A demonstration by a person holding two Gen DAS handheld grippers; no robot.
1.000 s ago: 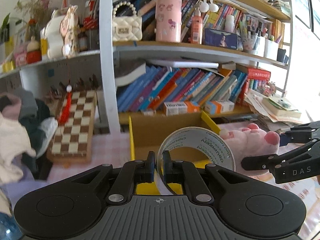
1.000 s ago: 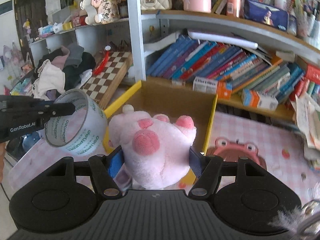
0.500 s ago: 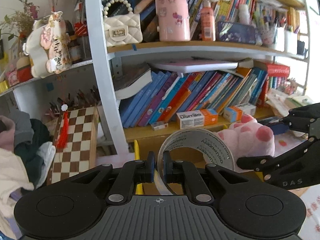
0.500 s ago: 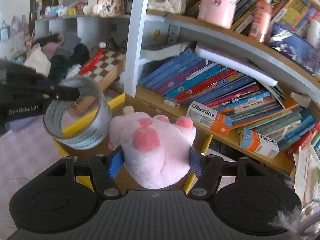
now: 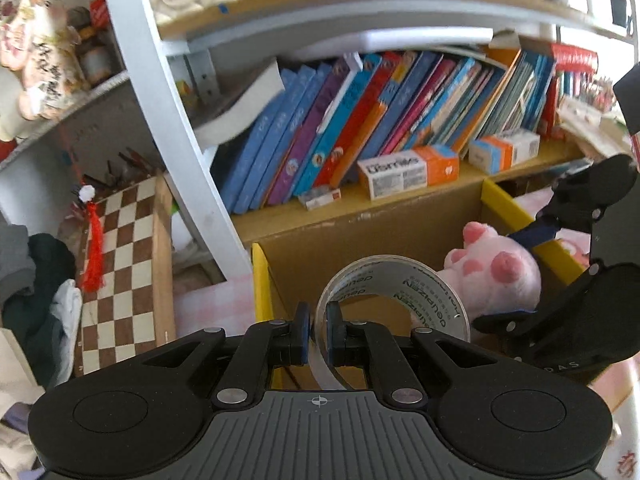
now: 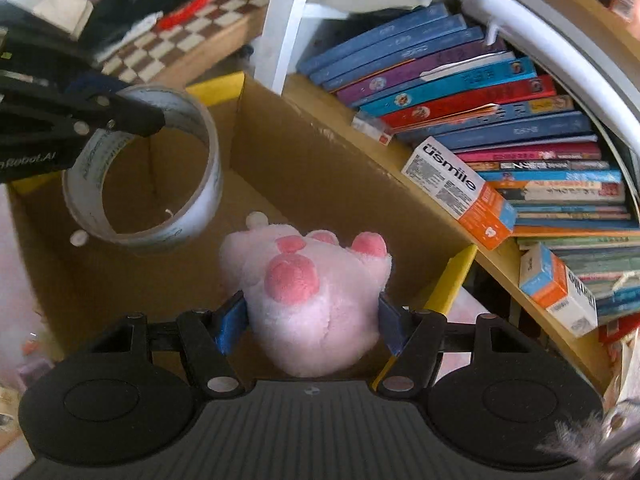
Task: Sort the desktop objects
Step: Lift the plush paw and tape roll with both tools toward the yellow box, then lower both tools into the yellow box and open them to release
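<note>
My left gripper [image 5: 318, 330] is shut on the rim of a clear tape roll [image 5: 400, 284] and holds it over the open cardboard box [image 5: 360, 240] with yellow flap edges. The tape roll [image 6: 160, 184] also shows in the right wrist view, hanging above the box floor [image 6: 120, 280]. My right gripper [image 6: 312, 320] is shut on a pink plush paw [image 6: 312, 288], held over the box's right half. The plush paw [image 5: 496, 276] shows at the right of the left wrist view.
A shelf of leaning books [image 5: 380, 120] stands just behind the box, with toothpaste boxes [image 6: 460, 192] in front of them. A white shelf post [image 5: 172, 120] rises at the box's left rear. A chessboard [image 5: 120, 272] and a clothes pile [image 5: 32, 280] lie to the left.
Both grippers have moved forward and tilted down over the box with their objects still held. The box interior now shows beneath the tape roll and the plush paw.
</note>
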